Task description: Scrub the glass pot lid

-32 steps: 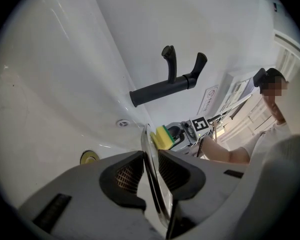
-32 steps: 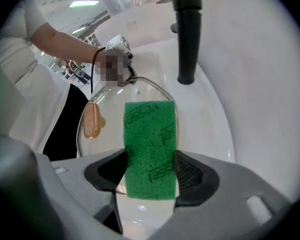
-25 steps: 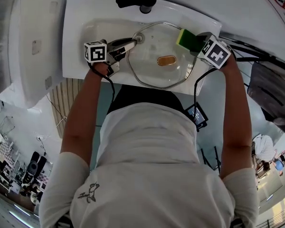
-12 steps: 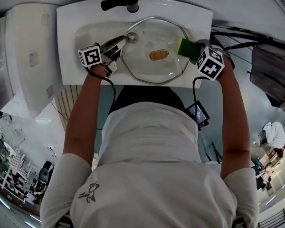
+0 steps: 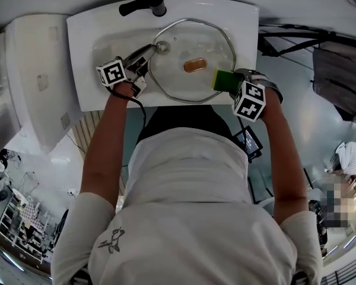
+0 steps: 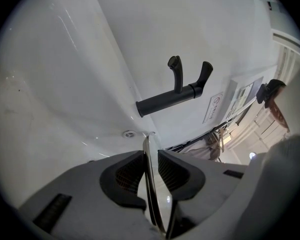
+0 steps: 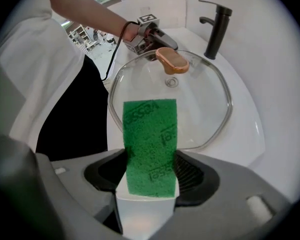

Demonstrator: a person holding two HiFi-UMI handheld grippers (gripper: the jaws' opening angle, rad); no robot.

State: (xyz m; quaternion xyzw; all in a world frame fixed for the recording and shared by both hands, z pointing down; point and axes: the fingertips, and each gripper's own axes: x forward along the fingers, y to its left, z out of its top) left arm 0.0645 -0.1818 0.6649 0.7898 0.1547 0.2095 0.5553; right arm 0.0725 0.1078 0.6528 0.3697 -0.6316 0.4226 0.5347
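The glass pot lid (image 5: 172, 70) lies over the white sink basin (image 5: 89, 70), with its brown knob (image 5: 194, 65) on top. My left gripper (image 5: 151, 51) is shut on the lid's steel rim (image 6: 149, 184) at the lid's left side; the rim runs edge-on between the pads. My right gripper (image 5: 222, 81) is shut on a green sponge (image 7: 150, 139) with a white underside. It holds the sponge at the lid's near right rim (image 7: 200, 104). The knob (image 7: 172, 60) and the left gripper (image 7: 152, 51) show beyond the sponge in the right gripper view.
A black faucet (image 5: 143, 5) stands at the back of the sink, also seen as the faucet (image 6: 175, 96) and the faucet (image 7: 216, 26). A large white fixture (image 5: 35, 70) stands to the sink's left. The person's body is close against the sink's front edge.
The right gripper has carried the sponge from the lid's far right edge down to its near right rim. The left gripper has kept its hold on the rim.
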